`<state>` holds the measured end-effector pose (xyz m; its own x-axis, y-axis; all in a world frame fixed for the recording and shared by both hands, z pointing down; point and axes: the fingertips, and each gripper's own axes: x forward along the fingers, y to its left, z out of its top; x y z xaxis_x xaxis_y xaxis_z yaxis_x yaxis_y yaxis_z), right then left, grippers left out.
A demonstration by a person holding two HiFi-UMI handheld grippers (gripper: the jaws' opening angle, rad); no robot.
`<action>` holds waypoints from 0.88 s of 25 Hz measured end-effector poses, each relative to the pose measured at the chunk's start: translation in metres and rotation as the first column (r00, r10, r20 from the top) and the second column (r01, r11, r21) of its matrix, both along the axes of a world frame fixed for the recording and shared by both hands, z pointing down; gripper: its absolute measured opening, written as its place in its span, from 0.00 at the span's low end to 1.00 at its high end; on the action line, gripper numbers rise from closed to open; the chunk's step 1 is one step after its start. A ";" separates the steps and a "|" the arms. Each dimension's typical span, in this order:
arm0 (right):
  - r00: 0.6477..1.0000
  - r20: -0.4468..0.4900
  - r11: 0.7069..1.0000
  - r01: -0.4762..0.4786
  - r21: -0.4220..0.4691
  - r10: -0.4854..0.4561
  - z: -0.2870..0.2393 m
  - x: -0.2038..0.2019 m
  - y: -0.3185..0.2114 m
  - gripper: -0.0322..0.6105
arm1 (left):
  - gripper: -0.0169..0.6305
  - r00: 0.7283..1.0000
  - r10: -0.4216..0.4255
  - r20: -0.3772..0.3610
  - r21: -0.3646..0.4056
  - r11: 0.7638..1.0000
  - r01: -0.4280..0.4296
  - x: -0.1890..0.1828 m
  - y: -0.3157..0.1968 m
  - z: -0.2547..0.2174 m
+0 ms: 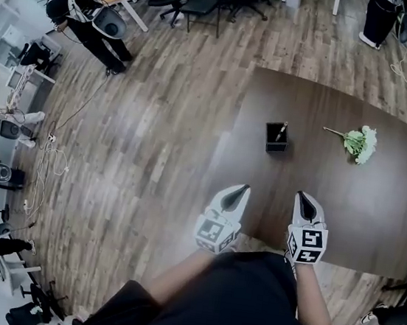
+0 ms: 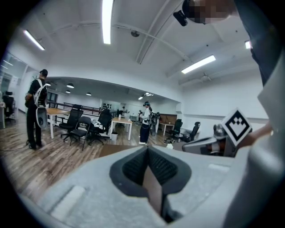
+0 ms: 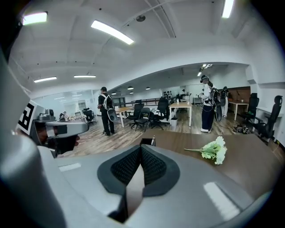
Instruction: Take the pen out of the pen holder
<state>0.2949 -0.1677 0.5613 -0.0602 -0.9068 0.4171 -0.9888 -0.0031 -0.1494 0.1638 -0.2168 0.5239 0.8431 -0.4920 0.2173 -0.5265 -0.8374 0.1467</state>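
Observation:
A black square pen holder [image 1: 276, 138] stands on the dark brown table [image 1: 375, 210], with a pen [image 1: 281, 131] leaning out of its top. Both grippers hover over the table's near edge, short of the holder. My left gripper [image 1: 242, 189] sits to the holder's near left, its jaws shut and empty [image 2: 147, 149]. To the near right is my right gripper [image 1: 301, 196], also shut on nothing [image 3: 141, 147]. In the right gripper view the pen holder [image 3: 145, 142] and pen [image 3: 153, 140] peek just above the jaw tips.
A bunch of pale green artificial flowers [image 1: 360, 144] lies on the table to the right of the holder, flowers [image 3: 213, 150] also showing in the right gripper view. Wooden floor [image 1: 153, 151] lies left of the table. People, desks and office chairs [image 1: 202, 2] stand farther off.

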 end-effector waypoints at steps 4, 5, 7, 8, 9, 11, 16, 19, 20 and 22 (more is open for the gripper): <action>0.999 0.001 0.999 0.044 0.017 -0.044 0.007 0.025 -0.034 0.05 | 0.03 0.999 -0.044 0.020 -0.015 0.999 0.045 0.015 -0.016 0.016; 0.998 -0.005 0.998 0.059 0.017 -0.059 0.008 0.029 -0.042 0.05 | 0.03 0.998 -0.056 0.022 -0.018 0.998 0.057 0.017 -0.021 0.018; 0.996 -0.020 0.996 0.084 0.015 -0.084 0.010 0.036 -0.060 0.05 | 0.03 0.997 -0.079 0.021 -0.021 0.997 0.080 0.024 -0.033 0.021; 0.995 -0.026 0.996 0.092 0.013 -0.092 0.012 0.040 -0.068 0.05 | 0.03 0.996 -0.092 0.018 -0.022 0.996 0.092 0.027 -0.038 0.023; 0.995 -0.029 0.995 0.096 0.010 -0.095 0.014 0.043 -0.075 0.05 | 0.03 0.995 -0.102 0.013 -0.023 0.994 0.103 0.030 -0.044 0.024; 0.996 -0.021 0.996 0.088 0.010 -0.088 0.015 0.046 -0.087 0.05 | 0.03 0.994 -0.113 0.003 -0.025 0.993 0.113 0.034 -0.053 0.024; 0.997 0.023 0.997 0.077 0.012 -0.077 0.012 0.035 -0.116 0.06 | 0.03 0.994 -0.106 -0.005 -0.040 0.994 0.106 0.032 -0.072 0.027; 0.997 0.038 0.998 0.062 0.016 -0.063 0.023 0.036 -0.137 0.08 | 0.03 0.995 -0.099 -0.005 -0.038 0.994 0.099 0.033 -0.081 0.035; 0.997 0.034 0.998 0.069 0.013 -0.069 0.028 0.035 -0.146 0.09 | 0.03 0.994 -0.106 -0.005 -0.038 0.994 0.106 0.032 -0.087 0.037; 0.996 0.013 0.996 0.094 -0.005 -0.094 0.038 0.032 -0.162 0.10 | 0.03 0.992 -0.124 -0.004 -0.040 0.991 0.124 0.028 -0.098 0.039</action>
<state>0.3266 -0.3302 0.5997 -0.1502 -0.8945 0.4211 -0.9828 0.0887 -0.1621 0.1917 -0.3148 0.5630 0.7774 -0.5841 0.2334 -0.6250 -0.7590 0.1823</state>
